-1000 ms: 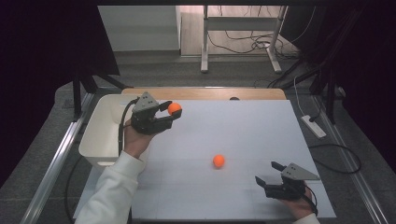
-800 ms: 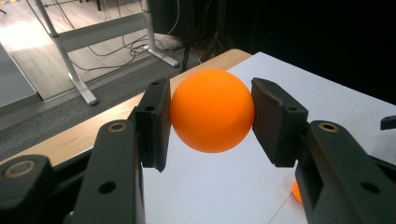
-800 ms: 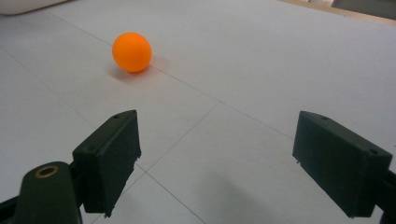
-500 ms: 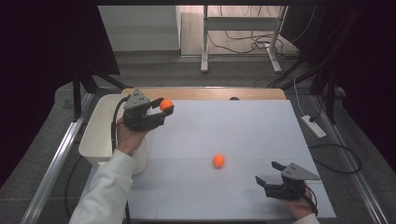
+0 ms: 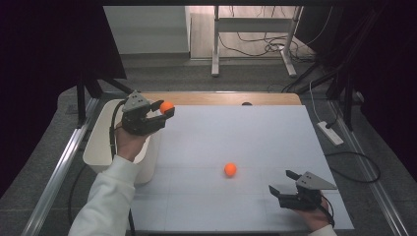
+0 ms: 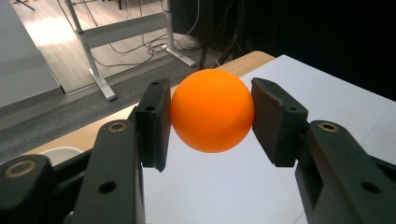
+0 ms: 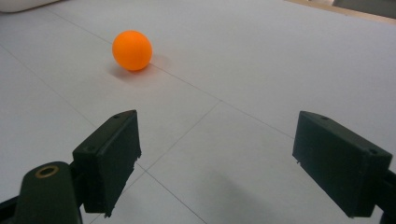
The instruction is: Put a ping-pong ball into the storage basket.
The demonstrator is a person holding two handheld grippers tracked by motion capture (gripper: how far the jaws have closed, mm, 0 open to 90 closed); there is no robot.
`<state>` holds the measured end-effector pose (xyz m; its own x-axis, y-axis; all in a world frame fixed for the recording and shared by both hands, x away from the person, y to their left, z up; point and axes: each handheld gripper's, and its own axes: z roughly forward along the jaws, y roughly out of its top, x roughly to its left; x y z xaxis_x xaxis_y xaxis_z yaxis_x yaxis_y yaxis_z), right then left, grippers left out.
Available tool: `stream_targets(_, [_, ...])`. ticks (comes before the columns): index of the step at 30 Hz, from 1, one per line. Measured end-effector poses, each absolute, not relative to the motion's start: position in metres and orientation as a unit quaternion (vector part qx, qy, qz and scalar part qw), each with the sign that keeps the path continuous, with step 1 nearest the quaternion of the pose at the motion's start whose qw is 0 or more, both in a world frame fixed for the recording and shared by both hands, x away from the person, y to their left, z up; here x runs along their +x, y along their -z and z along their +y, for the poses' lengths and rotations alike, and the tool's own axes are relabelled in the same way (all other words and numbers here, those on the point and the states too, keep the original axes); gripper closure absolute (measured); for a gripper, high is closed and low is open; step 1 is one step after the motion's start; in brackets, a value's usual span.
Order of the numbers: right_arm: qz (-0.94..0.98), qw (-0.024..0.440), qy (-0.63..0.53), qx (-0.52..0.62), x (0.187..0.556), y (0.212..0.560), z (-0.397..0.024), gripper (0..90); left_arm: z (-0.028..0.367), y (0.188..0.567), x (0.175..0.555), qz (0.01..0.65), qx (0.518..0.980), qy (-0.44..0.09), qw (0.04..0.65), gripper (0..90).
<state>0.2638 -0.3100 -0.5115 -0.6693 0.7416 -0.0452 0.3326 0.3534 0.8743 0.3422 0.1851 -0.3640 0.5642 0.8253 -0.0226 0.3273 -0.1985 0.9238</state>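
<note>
Nearer white bin (image 5: 101, 147): left tool (image 5: 158, 111), ball (image 5: 166, 106).

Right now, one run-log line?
left gripper: shut on held ball | right gripper: open | second ball: on table

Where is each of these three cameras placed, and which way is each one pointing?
High view: sits above the person's side, looking forward and down on the white table; shows both forearms, the left gripper and the right gripper.
Left gripper view: rides on the left gripper, looking along its jaws, shut on an orange ball, toward the table's far edge.
Right gripper view: rides on the right gripper, looking low across the table between open jaws at a second orange ball.
Shared: high and right gripper views both show that second ball.
</note>
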Motion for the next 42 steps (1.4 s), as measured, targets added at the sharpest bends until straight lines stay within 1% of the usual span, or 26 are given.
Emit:
stream_targets(15, [0.792,0.224,-0.456,0.339,0.264,0.512,-0.310,15.0,0.203,0.369,0.349,0.419,0.722,-0.259,0.486,50.0])
stream_targets(42, [0.791,0.228,-0.457,0.338,0.262,0.510,-0.310,15.0,0.247,0.379,0.357,0.476,0.701,-0.280,0.451,50.0])
